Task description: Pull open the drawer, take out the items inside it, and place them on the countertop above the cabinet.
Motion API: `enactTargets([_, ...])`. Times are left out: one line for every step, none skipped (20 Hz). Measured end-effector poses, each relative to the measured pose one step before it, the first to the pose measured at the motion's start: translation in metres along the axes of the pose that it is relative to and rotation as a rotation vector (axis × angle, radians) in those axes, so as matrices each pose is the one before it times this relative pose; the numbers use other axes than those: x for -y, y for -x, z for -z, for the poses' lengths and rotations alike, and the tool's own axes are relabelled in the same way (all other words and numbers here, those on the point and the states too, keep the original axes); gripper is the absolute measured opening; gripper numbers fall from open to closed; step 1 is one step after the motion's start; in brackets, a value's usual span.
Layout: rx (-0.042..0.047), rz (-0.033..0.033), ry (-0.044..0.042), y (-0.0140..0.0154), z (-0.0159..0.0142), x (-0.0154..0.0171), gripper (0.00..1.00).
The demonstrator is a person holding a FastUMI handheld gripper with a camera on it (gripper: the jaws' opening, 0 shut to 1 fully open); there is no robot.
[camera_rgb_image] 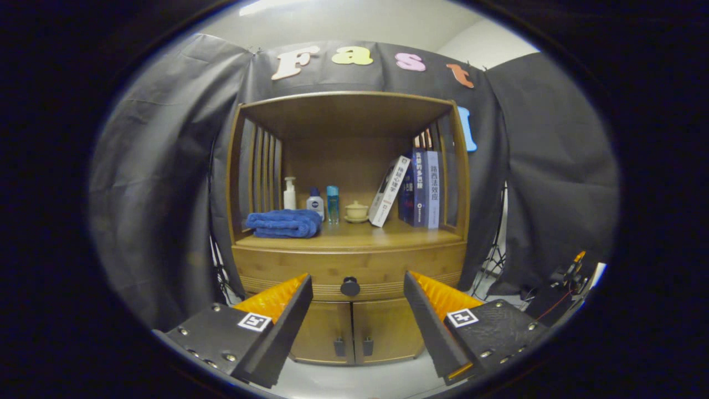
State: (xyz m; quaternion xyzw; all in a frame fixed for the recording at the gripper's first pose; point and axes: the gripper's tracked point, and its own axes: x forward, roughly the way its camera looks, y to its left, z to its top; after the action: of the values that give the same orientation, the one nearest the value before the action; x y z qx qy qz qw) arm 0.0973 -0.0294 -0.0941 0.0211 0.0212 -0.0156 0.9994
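A wooden cabinet stands ahead. Its drawer point(310, 266) is closed, with a round dark knob point(350, 286) at its middle. The countertop point(360, 235) above the drawer carries a folded blue towel point(284, 223), three small bottles point(316, 202), a small lidded cup point(356, 211) and several books point(418, 188). My gripper point(357, 285) is open, held back from the cabinet. The knob shows in the gap between the fingertips, still some way beyond them. Nothing is between the fingers. The drawer's contents are hidden.
Two lower cabinet doors point(354, 332) with small handles sit under the drawer. A shelf roof point(343, 111) covers the countertop, with slatted sides. A tripod stand point(493, 260) and cabled equipment point(565, 282) stand to the right of the cabinet.
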Motion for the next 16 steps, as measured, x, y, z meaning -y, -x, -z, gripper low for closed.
enactTargets([-0.01214,-0.00329,0.00775,-0.01128,0.00869,0.00046,0.99])
enactTargets([-0.00901,-0.00193,0.00966,-0.01221,0.00659,0.00032,0.99])
enactTargets([-0.00782,-0.00739,0.01097,-0.01333,0.00617,-0.0003,0.99])
enactTargets([-0.00412,-0.01002,0.01131,-0.01131,0.0047,-0.00163,0.99])
enactTargets([-0.00006,-0.00607,0.01066,-0.01062,0.00539,-0.00024,1.0])
enactTargets([0.00393,-0.00412,0.00959,-0.01226,0.00284,-0.00152,1.0])
enactTargets([0.00468,-0.00133,0.00891,-0.01306,0.0035,-0.00063,1.0])
enactTargets([0.01061,-0.0022,0.00993,-0.01232,0.00265,-0.00101,0.99])
enactTargets([0.00672,0.00494,0.01939,-0.01235,0.00469,0.00067,1.0])
enactTargets([-0.01916,0.01234,0.01212,-0.01042,0.01008,0.00315,0.99])
enactTargets([-0.02277,-0.0087,-0.0049,-0.01097,0.01254,-0.00198,0.99])
enactTargets([-0.02028,-0.00839,-0.01382,-0.00875,0.01248,-0.00322,1.0])
enactTargets([-0.00748,0.00205,-0.01299,-0.00982,0.00869,-0.0021,0.94])
enactTargets([-0.01506,-0.00921,-0.00548,-0.00791,0.01125,-0.0034,0.88])
enactTargets([-0.02427,-0.0124,0.01203,-0.00564,0.00993,-0.00355,0.82])
enactTargets([-0.00406,-0.00488,0.01198,-0.00146,0.00546,-0.00279,0.77])
